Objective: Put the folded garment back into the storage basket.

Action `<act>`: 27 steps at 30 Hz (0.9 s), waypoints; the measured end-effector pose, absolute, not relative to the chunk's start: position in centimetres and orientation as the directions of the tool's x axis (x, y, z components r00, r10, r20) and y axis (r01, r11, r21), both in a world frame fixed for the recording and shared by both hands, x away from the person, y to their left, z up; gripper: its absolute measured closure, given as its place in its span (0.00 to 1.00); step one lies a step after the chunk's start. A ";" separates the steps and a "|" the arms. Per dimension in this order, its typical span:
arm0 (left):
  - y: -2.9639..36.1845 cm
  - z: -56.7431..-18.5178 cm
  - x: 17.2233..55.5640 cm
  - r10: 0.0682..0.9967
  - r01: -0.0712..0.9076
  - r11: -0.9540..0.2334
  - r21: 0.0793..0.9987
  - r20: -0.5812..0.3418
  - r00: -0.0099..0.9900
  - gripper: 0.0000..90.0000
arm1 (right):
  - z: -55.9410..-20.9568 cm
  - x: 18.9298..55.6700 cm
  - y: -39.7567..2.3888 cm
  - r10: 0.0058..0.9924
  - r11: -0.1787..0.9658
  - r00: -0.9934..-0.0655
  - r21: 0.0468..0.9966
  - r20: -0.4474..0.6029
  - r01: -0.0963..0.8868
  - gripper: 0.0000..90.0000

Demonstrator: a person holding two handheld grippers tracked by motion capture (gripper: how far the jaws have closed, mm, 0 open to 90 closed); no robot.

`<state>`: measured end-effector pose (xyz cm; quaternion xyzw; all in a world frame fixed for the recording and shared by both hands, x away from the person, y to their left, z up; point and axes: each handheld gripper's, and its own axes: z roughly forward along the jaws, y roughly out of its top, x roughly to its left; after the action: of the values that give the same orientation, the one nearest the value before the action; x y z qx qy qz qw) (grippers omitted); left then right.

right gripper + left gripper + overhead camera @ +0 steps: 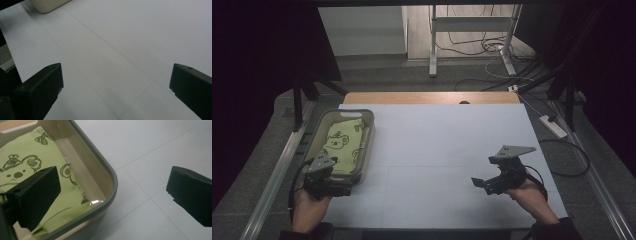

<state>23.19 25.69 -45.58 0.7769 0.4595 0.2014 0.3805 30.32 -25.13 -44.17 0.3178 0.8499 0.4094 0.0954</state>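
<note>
- A green cloth [344,145] with a cartoon bear print lies folded flat inside the beige tray [364,150], which sits at the left side of the white table [447,150], running from near to far.
- In the left gripper view the cloth [30,170] lies against the tray's grey-rimmed wall [110,177], the bear's face showing near the left jaw.
- The left gripper [337,187] hangs at the tray's near end, jaws spread wide, one over the cloth, the other over bare table; nothing is held between them.
- The left hand [309,205] comes in from the near edge.
- The right gripper [477,182] hovers over the near right part of the table, well apart from the tray, jaws wide open and empty.
- In the right gripper view a corner of the tray [47,6] sits far off.
- The right hand [532,197] grips it from the near right.
</note>
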 end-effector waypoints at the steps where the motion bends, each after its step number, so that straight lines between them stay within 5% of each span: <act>1: 25.8 -45.6 23.1 0.869 0.562 -0.286 0.776 -0.037 0.494 0.00 | -44.2 30.1 -25.5 0.623 0.462 -0.776 0.756 0.095 0.464 0.00; 27: 27.3 -46.4 19.9 0.902 0.605 -0.227 0.763 -0.069 0.426 0.00 | -44.3 26.2 -31.3 0.751 0.393 -0.654 0.734 0.092 0.554 0.00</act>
<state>19.94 27.30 -46.40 0.7576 0.4973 0.1994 0.3728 26.20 -31.27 -44.35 0.3958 0.8245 0.3835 0.1284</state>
